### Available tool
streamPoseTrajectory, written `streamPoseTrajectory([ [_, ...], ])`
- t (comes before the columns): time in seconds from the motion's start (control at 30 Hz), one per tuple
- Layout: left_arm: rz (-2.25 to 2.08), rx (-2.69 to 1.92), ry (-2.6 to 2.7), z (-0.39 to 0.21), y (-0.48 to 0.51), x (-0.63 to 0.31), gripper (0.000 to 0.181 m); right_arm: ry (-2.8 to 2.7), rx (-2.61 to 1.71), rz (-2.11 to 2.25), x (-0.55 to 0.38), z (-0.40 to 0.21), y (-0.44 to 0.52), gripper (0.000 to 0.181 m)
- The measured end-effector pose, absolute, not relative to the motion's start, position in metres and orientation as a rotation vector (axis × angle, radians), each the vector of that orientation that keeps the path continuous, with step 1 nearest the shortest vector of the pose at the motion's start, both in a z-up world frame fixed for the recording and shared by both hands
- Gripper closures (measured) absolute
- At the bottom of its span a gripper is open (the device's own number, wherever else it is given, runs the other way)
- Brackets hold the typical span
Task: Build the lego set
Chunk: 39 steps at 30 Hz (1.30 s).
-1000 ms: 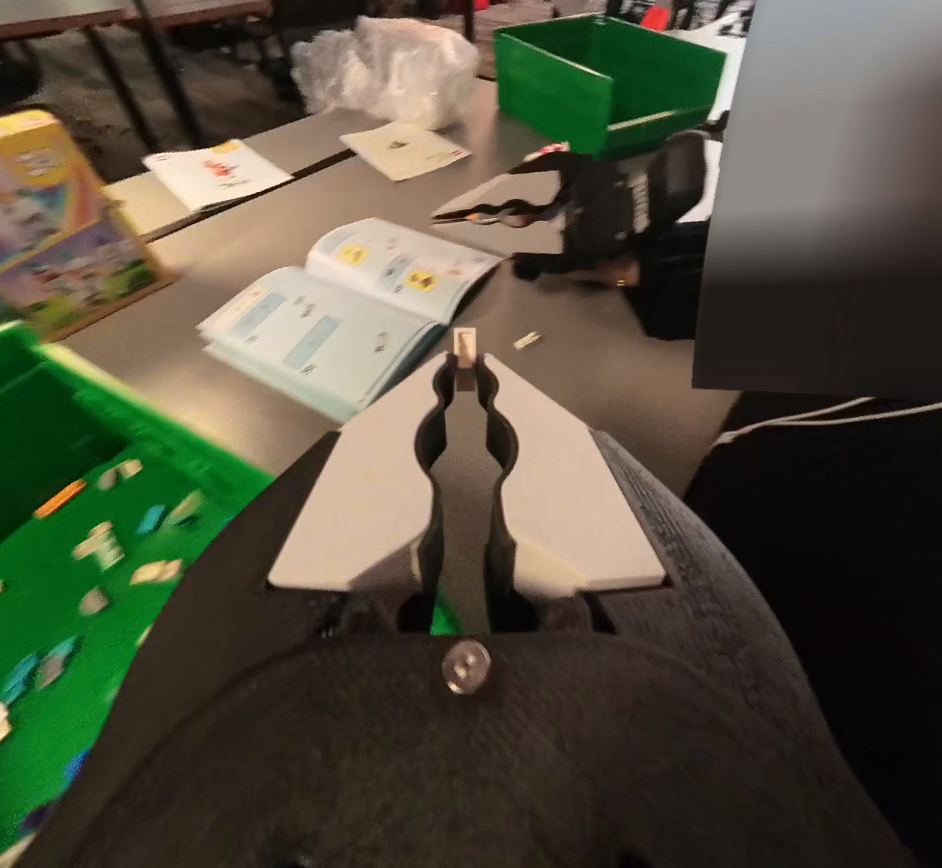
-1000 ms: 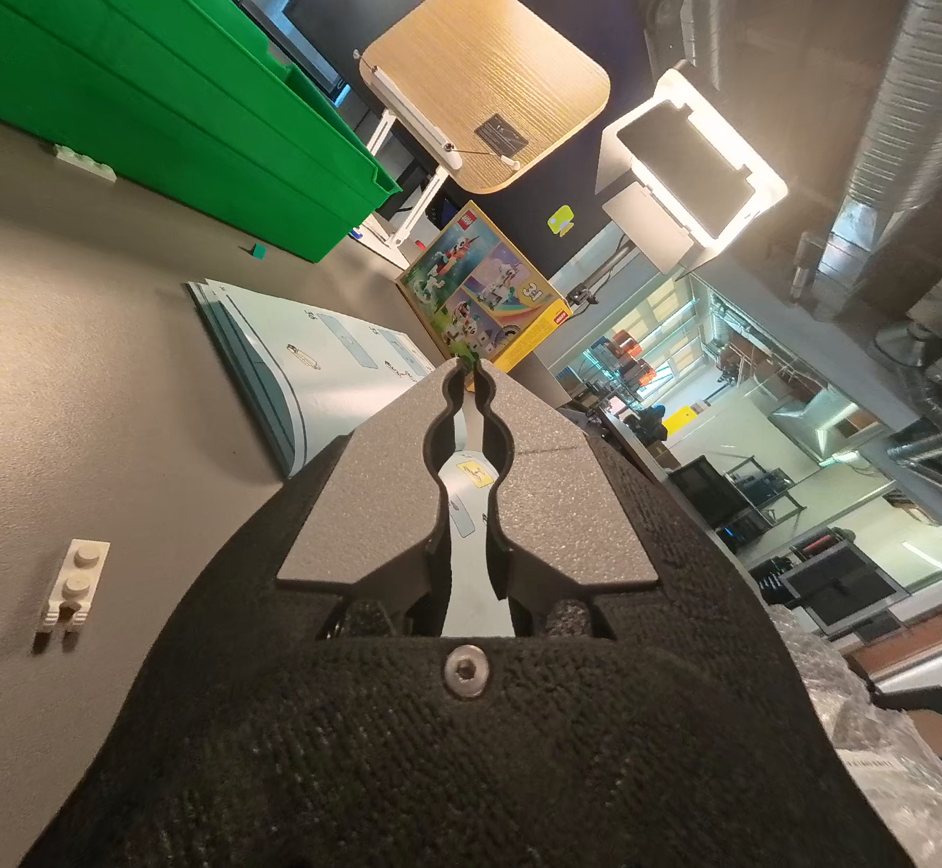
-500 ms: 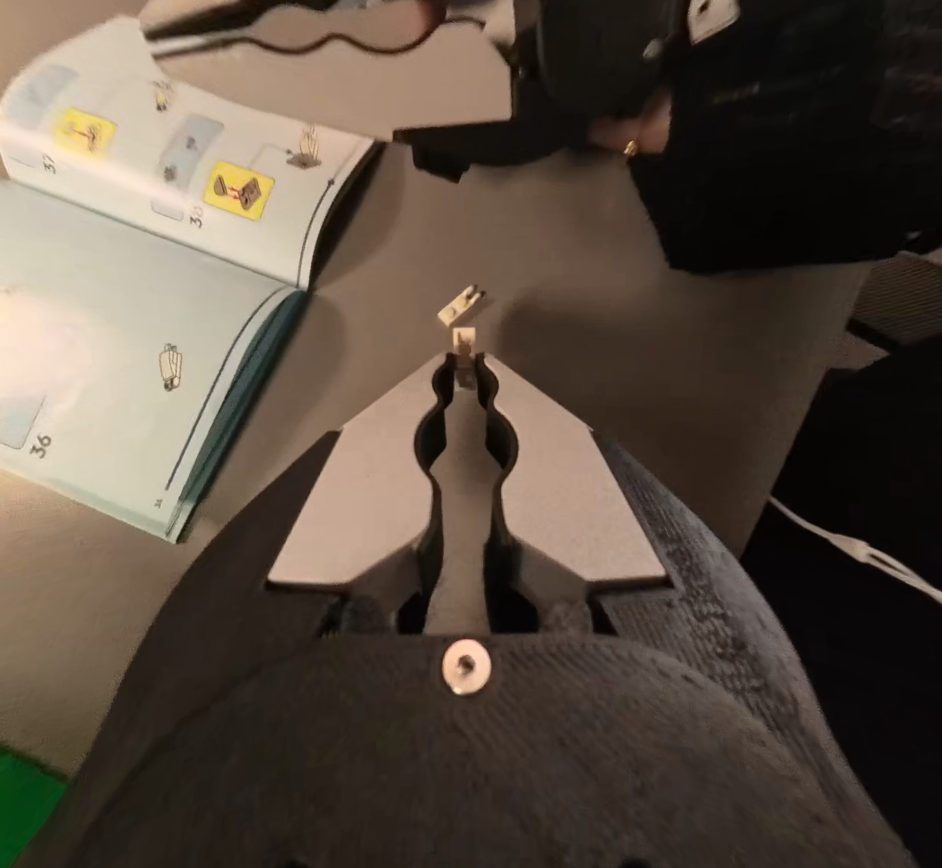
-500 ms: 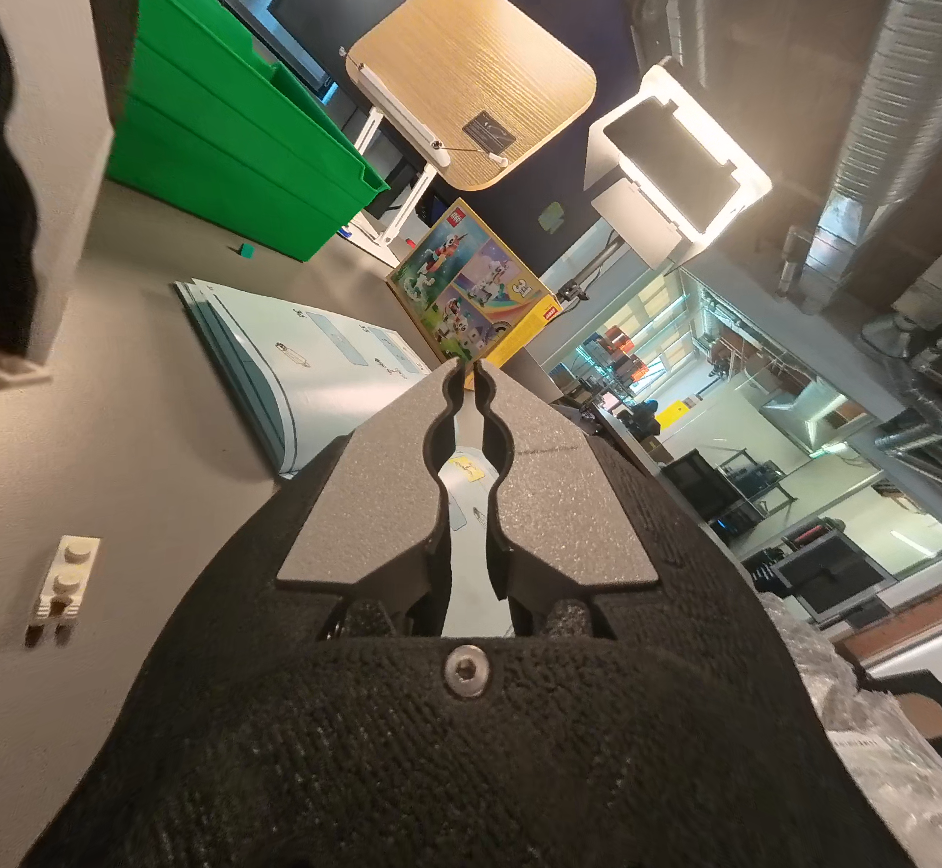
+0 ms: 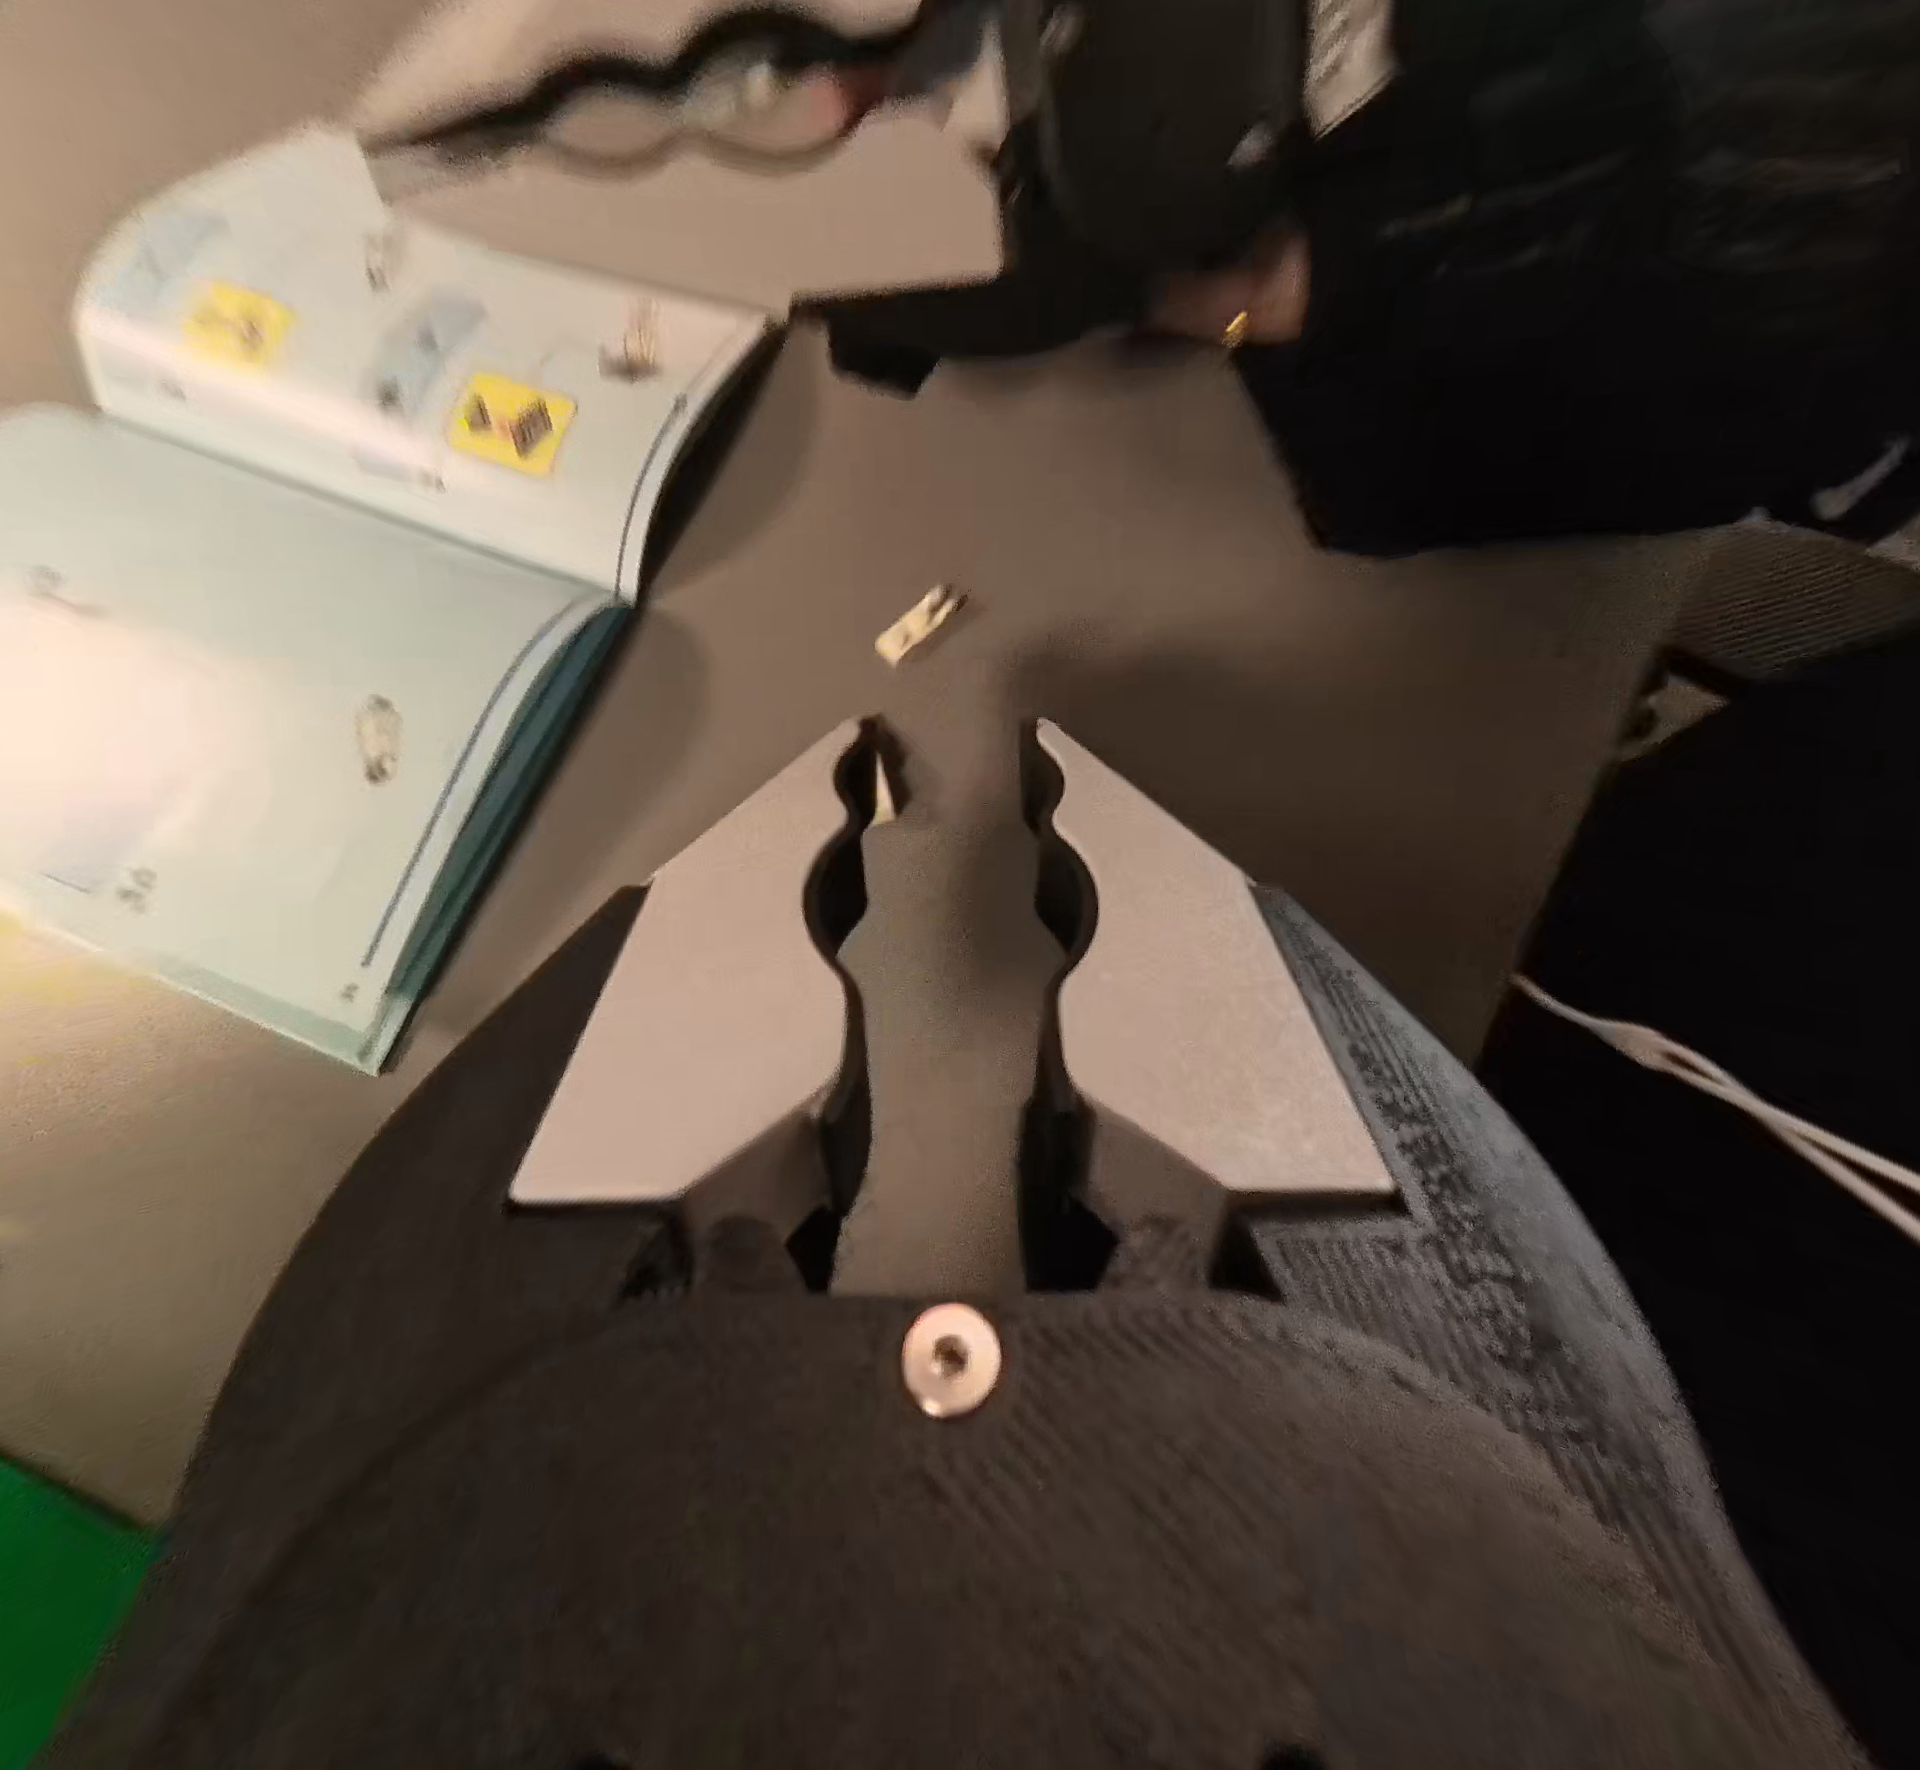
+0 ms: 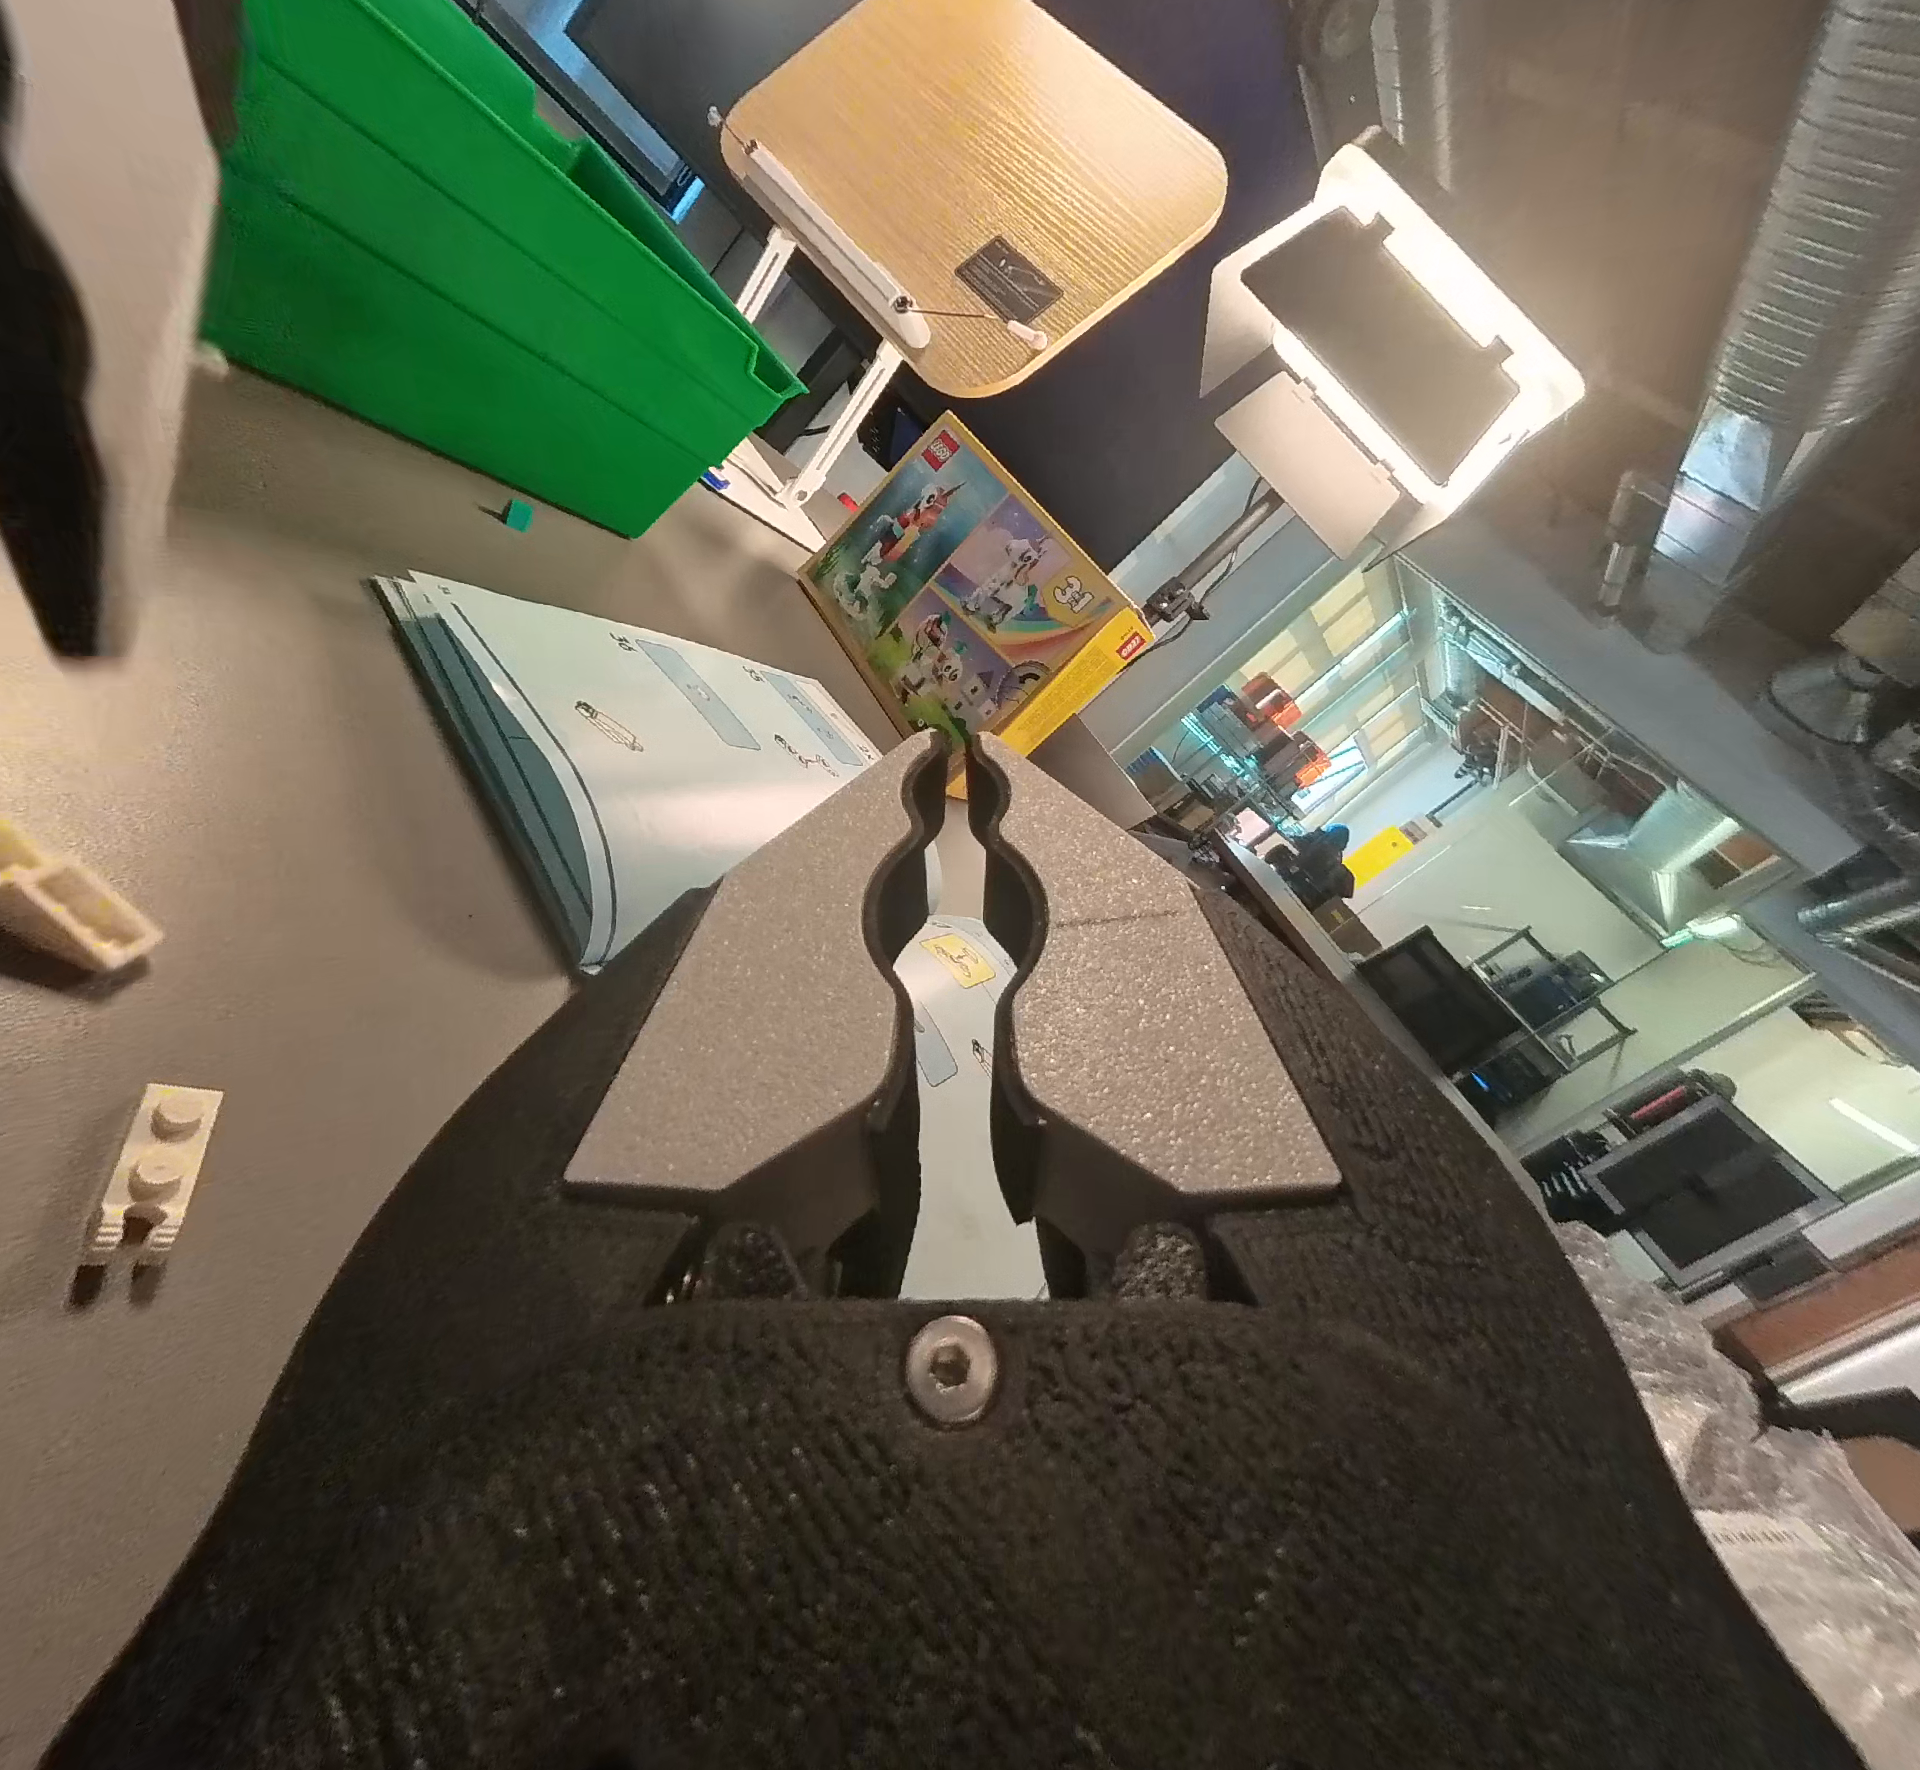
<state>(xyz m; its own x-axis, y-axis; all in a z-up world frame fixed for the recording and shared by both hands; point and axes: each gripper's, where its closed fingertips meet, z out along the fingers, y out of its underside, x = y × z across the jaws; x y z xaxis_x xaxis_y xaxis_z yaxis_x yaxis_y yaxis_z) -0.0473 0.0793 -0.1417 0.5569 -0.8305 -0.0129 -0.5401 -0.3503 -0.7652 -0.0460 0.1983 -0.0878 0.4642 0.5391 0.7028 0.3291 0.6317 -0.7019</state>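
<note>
My left gripper (image 5: 951,728) is open, low over the grey table (image 5: 1195,785). A small white piece (image 5: 885,790) sits against the inner face of its left finger; I cannot tell if it rests on the table. A white hinge plate (image 5: 920,624) lies on the table just ahead of the tips. My right gripper (image 6: 956,754) is shut and empty, lying on its side, and shows blurred at the top of the left wrist view (image 5: 623,110). In the right wrist view the hinge plate (image 6: 156,1159) lies at the left, with the other white piece (image 6: 62,899) beyond it.
An open instruction booklet (image 5: 312,577) lies to the left, also in the right wrist view (image 6: 644,733). A green bin (image 6: 468,266) and the set's box (image 6: 966,598) stand behind it. Another green bin's corner (image 5: 52,1564) is close by. A person's dark sleeve (image 5: 1558,266) is at right. Spacing between my two grippers at the tips: around 12 cm. About 6 cm separates my left fingertips from the white hinge plate (image 5: 920,624). Seen from the right wrist view (image 6: 136,1157) as well.
My left gripper has opened and let go of the small white piece it was pinching. It has also dropped closer to the table. The right gripper has stayed shut and barely moved.
</note>
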Motion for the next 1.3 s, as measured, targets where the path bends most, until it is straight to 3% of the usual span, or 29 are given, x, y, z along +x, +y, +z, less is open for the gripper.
streamPoseTrajectory([
  [0.03, -0.517, -1.981, 1.094, -0.127, 0.074, -0.047, 0.155, -1.122, -0.927, 0.155, -0.046, -0.088, 0.198, 0.180],
  [0.3, -0.521, -1.759, 0.887, -0.051, 0.053, -0.131, 0.155, -1.119, -0.931, 0.170, -0.046, -0.087, 0.198, 0.180],
  [0.63, -0.298, -1.751, 0.277, -0.014, 0.064, -0.290, 0.154, -1.115, -0.936, 0.163, -0.045, -0.088, 0.200, 0.180],
  [0.83, -0.515, -1.661, 0.104, 0.013, 0.057, -0.320, 0.153, -1.123, -0.931, 0.161, -0.046, -0.088, 0.198, 0.180],
  [1.3, -0.581, -1.608, 0.028, 0.024, 0.049, -0.343, 0.156, -1.129, -0.933, 0.160, -0.047, -0.089, 0.199, 0.180],
])
